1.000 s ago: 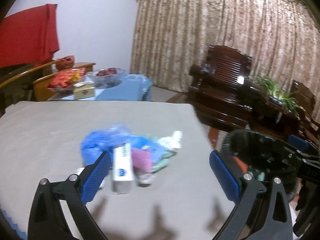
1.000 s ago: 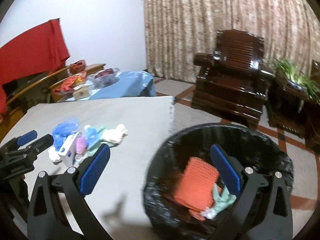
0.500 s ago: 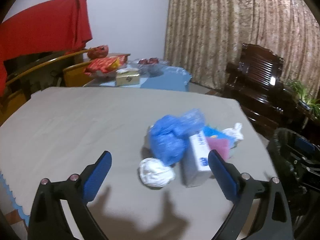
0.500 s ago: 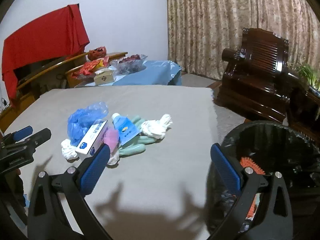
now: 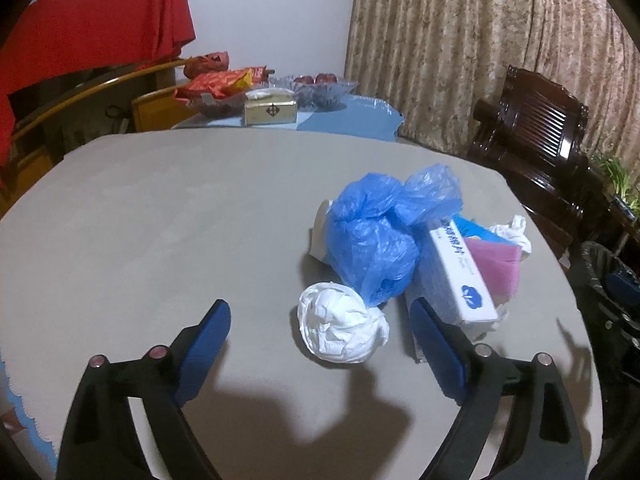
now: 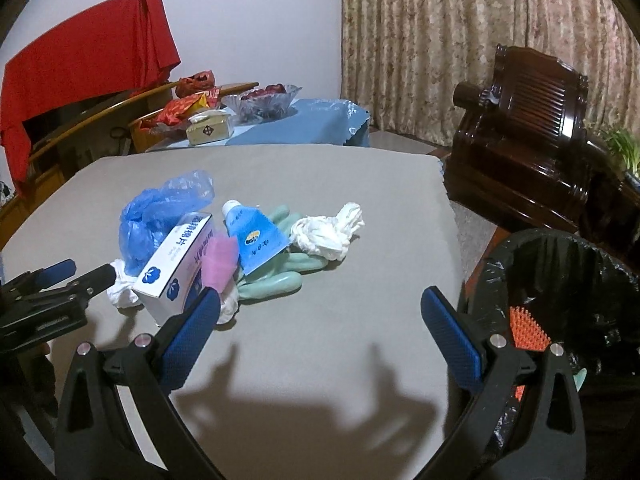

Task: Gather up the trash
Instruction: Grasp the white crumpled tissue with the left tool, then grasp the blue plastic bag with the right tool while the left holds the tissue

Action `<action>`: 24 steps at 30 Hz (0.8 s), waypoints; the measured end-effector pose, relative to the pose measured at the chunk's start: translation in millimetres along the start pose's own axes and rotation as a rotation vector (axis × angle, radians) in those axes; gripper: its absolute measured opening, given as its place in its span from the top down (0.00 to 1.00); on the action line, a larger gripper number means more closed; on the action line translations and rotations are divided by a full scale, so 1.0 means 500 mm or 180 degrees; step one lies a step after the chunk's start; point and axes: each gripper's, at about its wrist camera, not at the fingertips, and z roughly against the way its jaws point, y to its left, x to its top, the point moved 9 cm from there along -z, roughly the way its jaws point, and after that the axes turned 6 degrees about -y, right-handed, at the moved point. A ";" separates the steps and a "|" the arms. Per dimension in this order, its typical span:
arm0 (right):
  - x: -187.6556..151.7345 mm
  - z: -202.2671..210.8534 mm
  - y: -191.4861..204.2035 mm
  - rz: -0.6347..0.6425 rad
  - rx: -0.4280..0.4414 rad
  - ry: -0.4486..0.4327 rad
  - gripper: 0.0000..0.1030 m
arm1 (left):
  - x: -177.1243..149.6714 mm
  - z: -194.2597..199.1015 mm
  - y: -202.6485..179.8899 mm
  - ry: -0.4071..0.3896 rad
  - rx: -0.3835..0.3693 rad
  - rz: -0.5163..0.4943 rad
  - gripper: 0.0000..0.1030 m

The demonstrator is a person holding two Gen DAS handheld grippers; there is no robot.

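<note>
Only in the right view: left tool at the left edge, mint rubber gloves, a flat blue tube with a round logo, and a black-lined bin holding something orange and bristly. On the grey cloth table, left to right: crumpled white wad, crinkled blue bag, white box with blue cloud logo and unreadable print, pink sponge. Left tool apart, jaws just closing slightly, wad between them, untouched. Right tool apart, empty.

The white box and blue tube bear Chinese print, too blurred to read.
</note>
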 end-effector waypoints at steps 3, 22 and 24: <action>-0.003 -0.006 -0.001 0.0027 -0.0012 0.0020 0.05 | -0.008 -0.021 0.000 0.0089 -0.0019 0.0030 0.19; 0.006 -0.009 0.017 0.0038 0.0039 0.0026 0.05 | -0.016 0.003 -0.014 0.0173 -0.0305 0.0140 0.64; 0.012 -0.006 0.026 0.0043 0.0062 0.0005 0.05 | -0.010 0.023 -0.004 0.0116 -0.0289 0.0141 0.64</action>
